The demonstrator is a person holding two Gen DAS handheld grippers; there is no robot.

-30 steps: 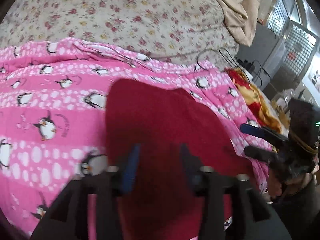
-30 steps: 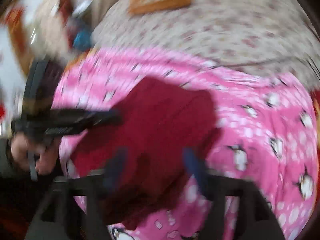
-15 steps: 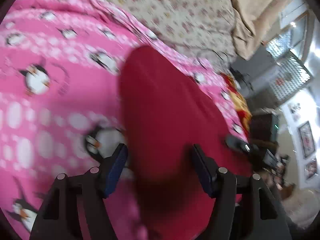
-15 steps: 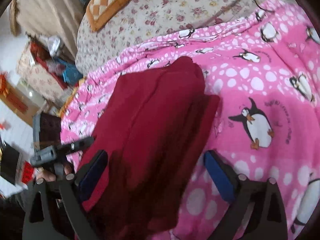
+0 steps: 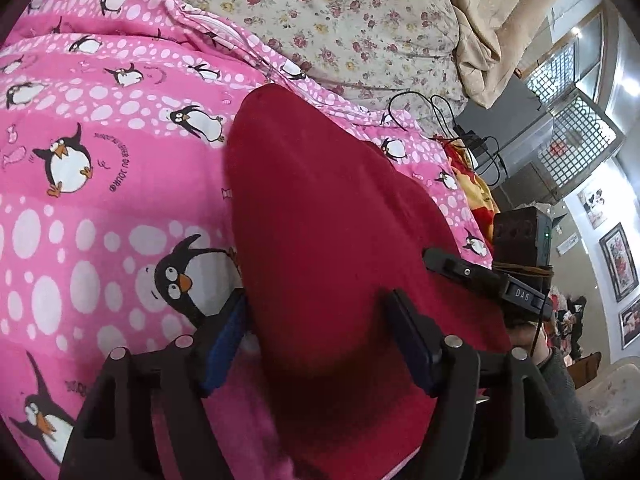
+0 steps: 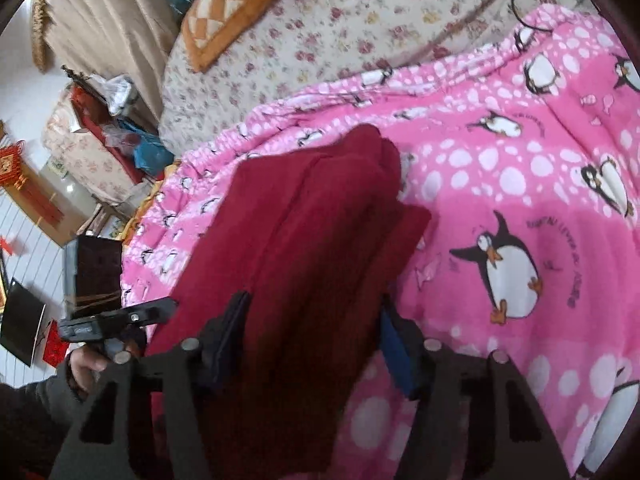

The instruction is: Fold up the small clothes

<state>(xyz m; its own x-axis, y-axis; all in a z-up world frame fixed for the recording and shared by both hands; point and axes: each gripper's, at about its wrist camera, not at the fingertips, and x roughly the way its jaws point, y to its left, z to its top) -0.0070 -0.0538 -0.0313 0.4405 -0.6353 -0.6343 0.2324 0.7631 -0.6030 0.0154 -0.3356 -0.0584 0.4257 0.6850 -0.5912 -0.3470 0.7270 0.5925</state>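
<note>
Dark red garment (image 5: 332,216) spread on the pink penguin blanket (image 5: 100,184), long axis running straight away from both tools, near hem under the fingertips, far end tapering toward the floral bedspread (image 5: 340,12).

Left gripper (image 5: 320,332): jaws opening, apart, straddling the near left portion of the garment. Left finger (image 5: 226,332) just at the cloth's left edge, over the blanket; right finger (image 5: 412,344) on the red fabric. Cloth between the fingers, no pinch visible.

Right gripper (image 6: 316,344): jaws closing, not yet together. Left finger (image 6: 228,336) on the red cloth, right finger (image 6: 398,356) at the garment's right edge, beside the blanket. Folded layers of red fabric between them; pads not visibly pressing yet.

Seen from the right wrist view: garment already doubled lengthwise, a raised ridge of layers running ahead of the tool, a flatter flap (image 6: 412,220) sticking out to the right of that ridge.

Each tool visible in the other's view, side by side along the near hem, the left nearer the left corner, the right nearer the right corner.

Probable next step: a grip on both near corners, then a carry forward along the long axis, near hem over far end. Risk: only the top layer caught, or the loose flap slipping out.
</note>
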